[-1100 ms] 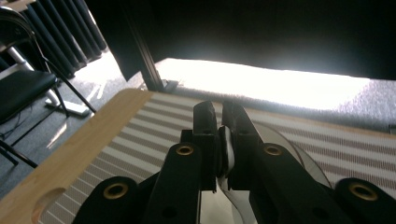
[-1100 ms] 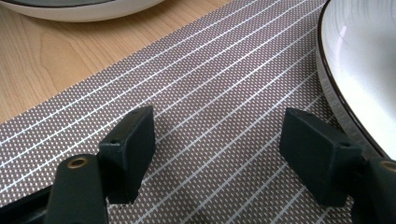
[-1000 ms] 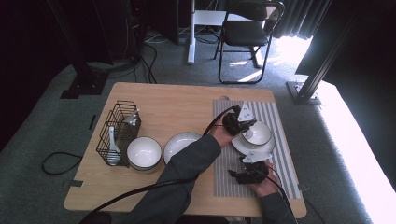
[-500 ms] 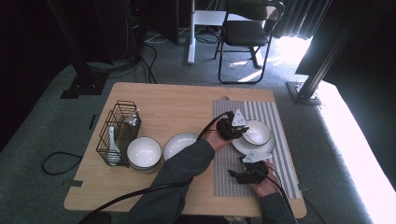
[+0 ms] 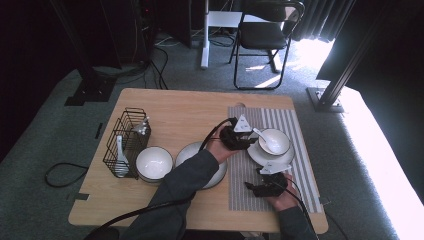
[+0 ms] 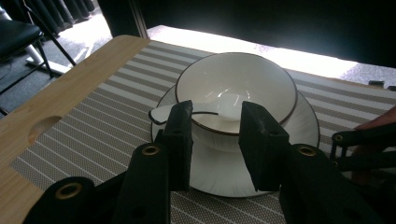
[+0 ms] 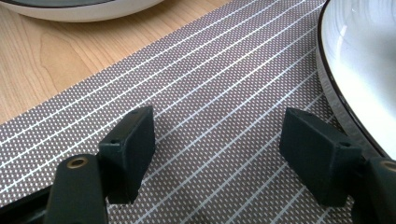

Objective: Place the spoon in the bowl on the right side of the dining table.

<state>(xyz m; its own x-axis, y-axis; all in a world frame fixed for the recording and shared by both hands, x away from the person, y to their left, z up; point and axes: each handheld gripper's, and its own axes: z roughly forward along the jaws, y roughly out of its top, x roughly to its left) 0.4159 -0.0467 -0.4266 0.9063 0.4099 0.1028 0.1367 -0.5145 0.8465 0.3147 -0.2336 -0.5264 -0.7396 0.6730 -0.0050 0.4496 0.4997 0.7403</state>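
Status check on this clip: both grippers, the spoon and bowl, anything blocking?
Left gripper open, jaws just opening, clear of spoon. Spoon lies in bowl on saucer, handle over the rim. Right gripper open, empty, over striped mat. Nothing in the way.

White spoon [image 5: 263, 137] in black-rimmed bowl [image 5: 275, 142] on saucer [image 5: 262, 157], striped mat [image 5: 295, 125].

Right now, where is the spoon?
In the high view, the spoon lies in the bowl on the saucer, on the striped mat's right part.
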